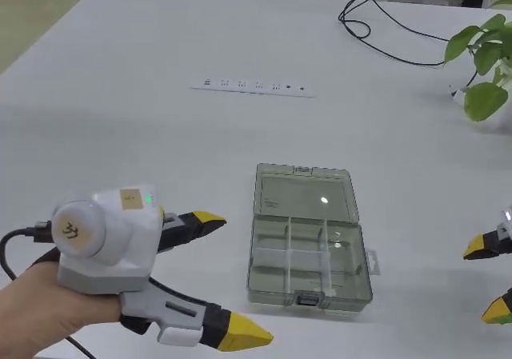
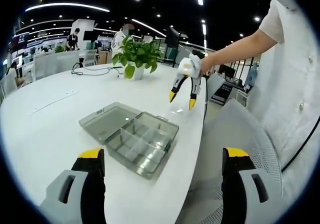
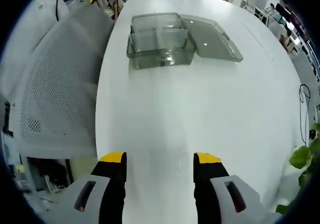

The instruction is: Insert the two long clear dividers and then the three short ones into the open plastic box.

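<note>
The clear grey plastic box (image 1: 308, 267) lies open on the white table (image 1: 160, 135), its lid (image 1: 306, 193) folded flat away from me. Clear dividers (image 1: 290, 254) stand inside it and split it into compartments; the box also shows in the left gripper view (image 2: 145, 143) and the right gripper view (image 3: 160, 40). My left gripper (image 1: 228, 275) is open at the near left, left of the box, with nothing between its yellow-tipped jaws. My right gripper (image 1: 492, 275) is open at the right edge, well clear of the box and empty; the left gripper view shows it hovering over the table (image 2: 182, 97).
A white power strip (image 1: 253, 86) lies farther back on the table. A black cable (image 1: 384, 35) loops at the far right, beside a green potted plant (image 1: 484, 63). A grey mesh chair (image 3: 55, 84) sits by the table edge near the person.
</note>
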The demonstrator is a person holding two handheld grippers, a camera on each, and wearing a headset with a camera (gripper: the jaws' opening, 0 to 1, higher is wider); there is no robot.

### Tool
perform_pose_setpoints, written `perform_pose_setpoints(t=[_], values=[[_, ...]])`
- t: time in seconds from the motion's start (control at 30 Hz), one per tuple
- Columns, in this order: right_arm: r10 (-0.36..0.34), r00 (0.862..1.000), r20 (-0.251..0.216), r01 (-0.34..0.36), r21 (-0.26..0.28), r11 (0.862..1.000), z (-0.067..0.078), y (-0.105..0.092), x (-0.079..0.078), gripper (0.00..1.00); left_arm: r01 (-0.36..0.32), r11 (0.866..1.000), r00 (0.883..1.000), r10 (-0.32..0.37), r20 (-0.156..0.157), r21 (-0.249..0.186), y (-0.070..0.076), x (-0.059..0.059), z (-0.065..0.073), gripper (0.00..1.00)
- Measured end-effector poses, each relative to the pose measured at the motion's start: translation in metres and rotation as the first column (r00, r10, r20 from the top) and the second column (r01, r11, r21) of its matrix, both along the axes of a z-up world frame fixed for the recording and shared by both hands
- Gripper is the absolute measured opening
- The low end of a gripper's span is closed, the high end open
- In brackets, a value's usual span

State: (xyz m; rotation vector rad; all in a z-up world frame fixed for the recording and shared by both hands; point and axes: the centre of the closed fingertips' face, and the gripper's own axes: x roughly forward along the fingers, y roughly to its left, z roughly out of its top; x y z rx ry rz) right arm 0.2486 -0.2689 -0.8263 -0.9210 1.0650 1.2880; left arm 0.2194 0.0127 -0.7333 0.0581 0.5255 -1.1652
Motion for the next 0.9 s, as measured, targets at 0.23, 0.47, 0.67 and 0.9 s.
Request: perform_pose_setpoints(t=[0.23, 0.47, 0.67, 0.9], values=[[0.007, 1.0, 0.015, -0.007, -0.029, 1.0, -0.01, -0.009, 0.003, 0.51, 0.002, 1.0, 1.0, -0.002, -0.003, 0.001, 0.0, 0.0, 0.0, 1.0], [0.017, 1.0, 0.017, -0.016, -0.062, 0.998, -0.019, -0.018, 0.002, 0.48, 0.0, 1.0, 1.0, 0.0, -0.008, 0.001, 0.0, 0.0, 0.0, 1.0], [0.02, 0.999, 0.034, -0.018, -0.07, 0.997, -0.021, -0.02, 0.004, 0.46, -0.002, 1.0, 1.0, 0.002, -0.009, 0.004, 0.002, -0.001, -0.001, 0.99], [0.029, 0.998, 0.049, -0.025, -0.077, 0.997, -0.021, -0.02, 0.005, 0.44, -0.006, 1.0, 1.0, 0.006, -0.011, 0.002, 0.003, 0.0, -0.001, 0.99]])
